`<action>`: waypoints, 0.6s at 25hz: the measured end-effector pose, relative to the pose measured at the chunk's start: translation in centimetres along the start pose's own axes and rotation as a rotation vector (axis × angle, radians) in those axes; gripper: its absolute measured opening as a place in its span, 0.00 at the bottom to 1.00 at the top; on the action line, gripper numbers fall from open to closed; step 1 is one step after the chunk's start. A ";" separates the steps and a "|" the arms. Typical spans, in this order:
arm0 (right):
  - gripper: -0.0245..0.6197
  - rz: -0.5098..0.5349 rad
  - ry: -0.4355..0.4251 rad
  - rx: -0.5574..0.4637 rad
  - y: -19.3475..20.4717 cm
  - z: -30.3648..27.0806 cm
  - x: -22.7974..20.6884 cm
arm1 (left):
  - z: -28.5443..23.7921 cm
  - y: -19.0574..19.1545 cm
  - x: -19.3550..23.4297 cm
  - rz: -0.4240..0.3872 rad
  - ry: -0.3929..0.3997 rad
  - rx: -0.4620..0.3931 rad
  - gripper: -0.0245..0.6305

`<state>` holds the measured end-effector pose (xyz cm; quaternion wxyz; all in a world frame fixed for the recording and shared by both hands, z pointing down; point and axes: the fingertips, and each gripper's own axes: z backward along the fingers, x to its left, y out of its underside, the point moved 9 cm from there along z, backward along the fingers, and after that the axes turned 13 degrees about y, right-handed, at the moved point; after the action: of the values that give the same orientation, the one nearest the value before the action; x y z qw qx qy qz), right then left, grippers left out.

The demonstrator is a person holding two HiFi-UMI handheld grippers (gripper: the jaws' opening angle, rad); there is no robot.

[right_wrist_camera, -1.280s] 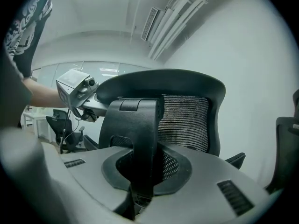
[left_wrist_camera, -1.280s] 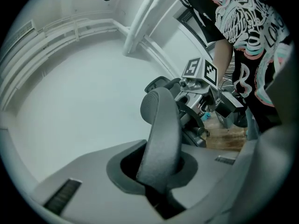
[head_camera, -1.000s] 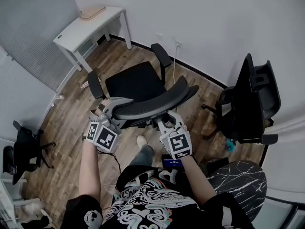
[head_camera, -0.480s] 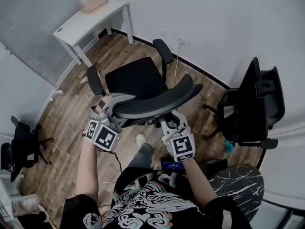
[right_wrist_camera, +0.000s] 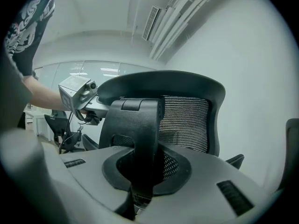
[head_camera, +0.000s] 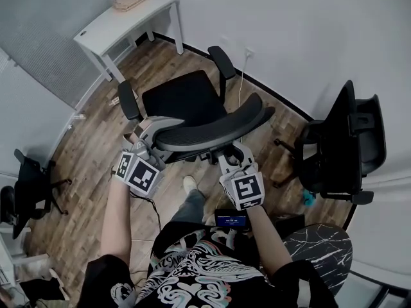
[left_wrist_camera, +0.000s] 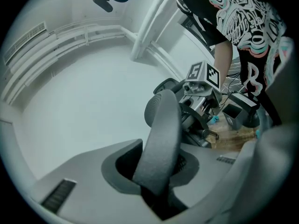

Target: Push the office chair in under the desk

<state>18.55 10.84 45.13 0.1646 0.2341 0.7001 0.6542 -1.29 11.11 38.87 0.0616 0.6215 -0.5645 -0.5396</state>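
Note:
The black office chair (head_camera: 183,101) stands on the wood floor, its seat turned toward the white desk (head_camera: 122,21) at the far left corner. My left gripper (head_camera: 156,132) is clamped on the left end of the mesh backrest (head_camera: 212,130). In the left gripper view the backrest rim (left_wrist_camera: 161,134) runs between the jaws of the left gripper (left_wrist_camera: 159,171), which have just been opening slightly while still on the rim. My right gripper (head_camera: 232,154) grips the black back support (right_wrist_camera: 140,134) behind the mesh (right_wrist_camera: 189,122).
A second black office chair (head_camera: 340,146) stands at the right by the wall. Another dark chair (head_camera: 29,185) is at the left edge. A marble-topped round table (head_camera: 321,249) sits at the lower right. A white cable (head_camera: 241,85) hangs from the wall socket.
Both grippers and the chair have edged a little forward toward the desk. Both jaws stay on the backrest.

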 end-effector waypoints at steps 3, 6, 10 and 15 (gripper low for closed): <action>0.11 0.007 -0.012 -0.007 -0.3 -0.8 0.1 | 0.0 0.5 0.6 -0.001 -0.002 -0.002 0.19; 0.11 0.007 -0.016 -0.004 -0.3 -1.6 0.1 | -0.1 1.1 1.3 0.005 0.001 0.001 0.19; 0.11 0.010 -0.017 -0.007 -0.5 -2.8 0.0 | -0.2 1.8 2.4 0.014 0.000 0.004 0.20; 0.11 0.009 -0.020 -0.008 -0.6 -4.4 0.0 | -0.4 2.8 3.4 0.014 -0.008 -0.002 0.21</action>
<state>16.18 7.13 44.94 0.1697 0.2433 0.6947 0.6553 -3.50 7.27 38.85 0.0637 0.6153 -0.5687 -0.5422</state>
